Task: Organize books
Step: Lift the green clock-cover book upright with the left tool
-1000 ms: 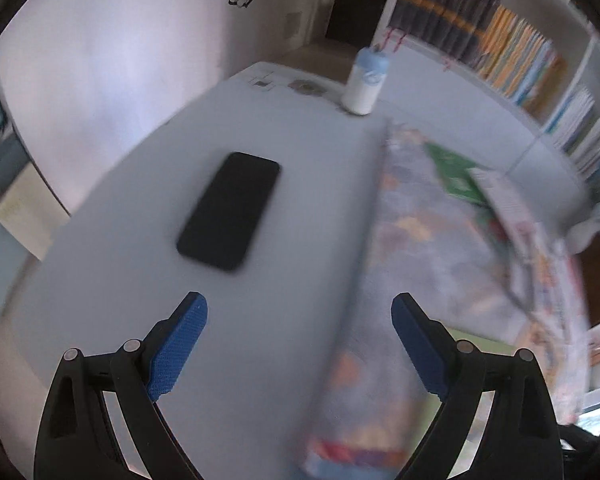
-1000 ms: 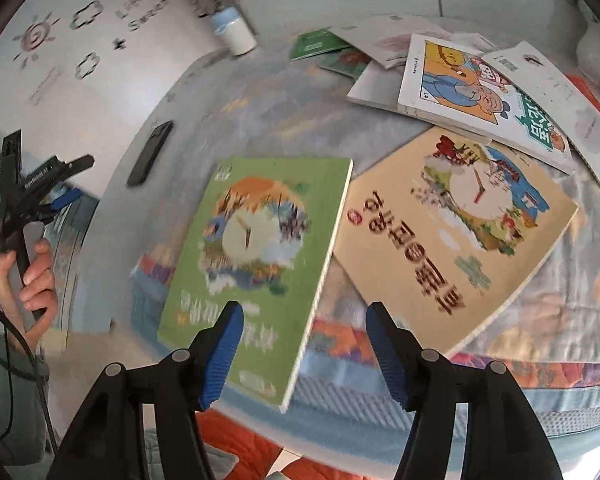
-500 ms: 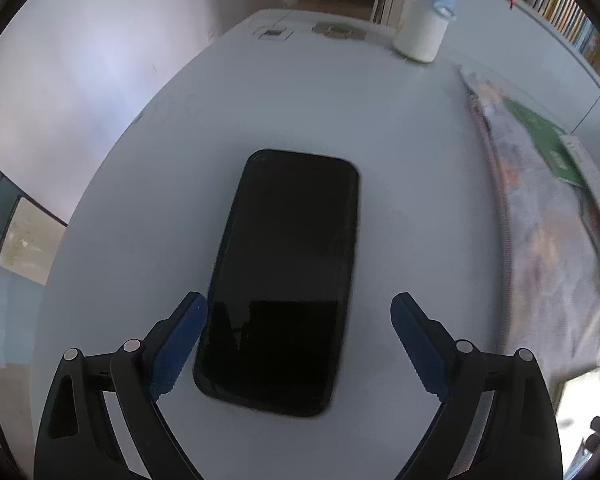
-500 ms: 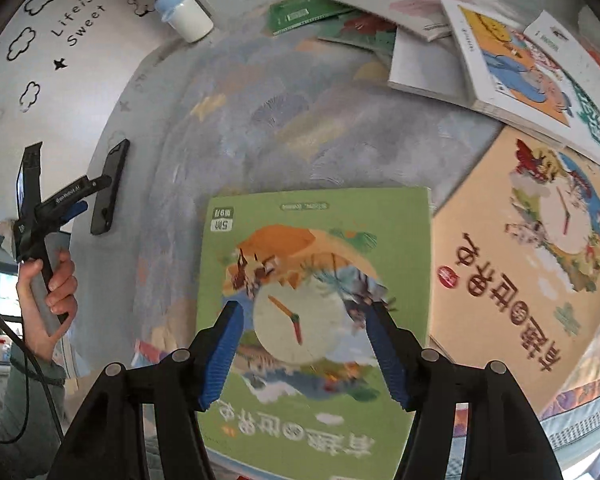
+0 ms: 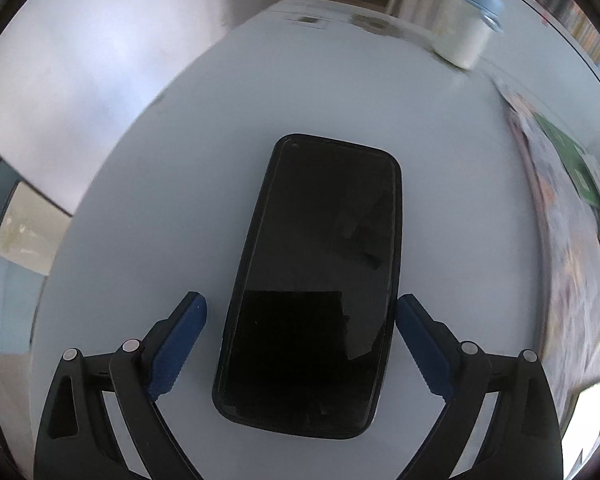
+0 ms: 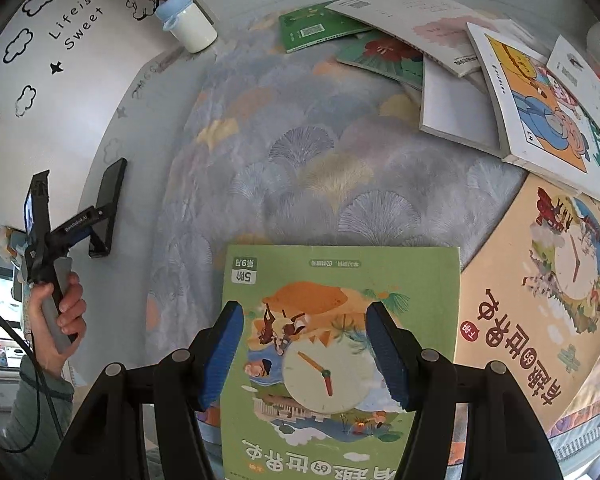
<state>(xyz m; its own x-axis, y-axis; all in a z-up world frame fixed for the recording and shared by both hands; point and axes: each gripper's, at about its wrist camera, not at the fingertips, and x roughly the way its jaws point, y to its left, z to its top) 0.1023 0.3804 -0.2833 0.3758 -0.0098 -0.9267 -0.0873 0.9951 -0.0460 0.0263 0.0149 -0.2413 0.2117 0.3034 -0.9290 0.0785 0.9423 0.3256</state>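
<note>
A green picture book (image 6: 340, 280) with a clock on its cover lies on the patterned cloth (image 6: 300, 152). My right gripper (image 6: 303, 312) hovers open over it, one pad above each side of the cover. A tan clock book (image 6: 540, 300) lies to its right. Several more books (image 6: 500, 92) overlap at the back right. My left gripper (image 5: 302, 308) is open and points down, its pads flanking the near end of a black phone (image 5: 320, 260) on the white table (image 5: 180, 160). In the right wrist view a hand (image 6: 64, 312) holds that left gripper (image 6: 100, 224) over the phone (image 6: 112, 188).
A white bottle with a blue lid (image 6: 190, 24) stands at the back of the table, also in the left wrist view (image 5: 466, 28). The cloth's edge (image 5: 540, 200) with a green book runs along the right. A decorated wall (image 6: 60, 28) stands behind, and the table's front edge is close below.
The left gripper came down and closer to the phone, which now lies between its pads. The right gripper shifted so that the green book sits centred under it. Neither gripper's jaw width changed.
</note>
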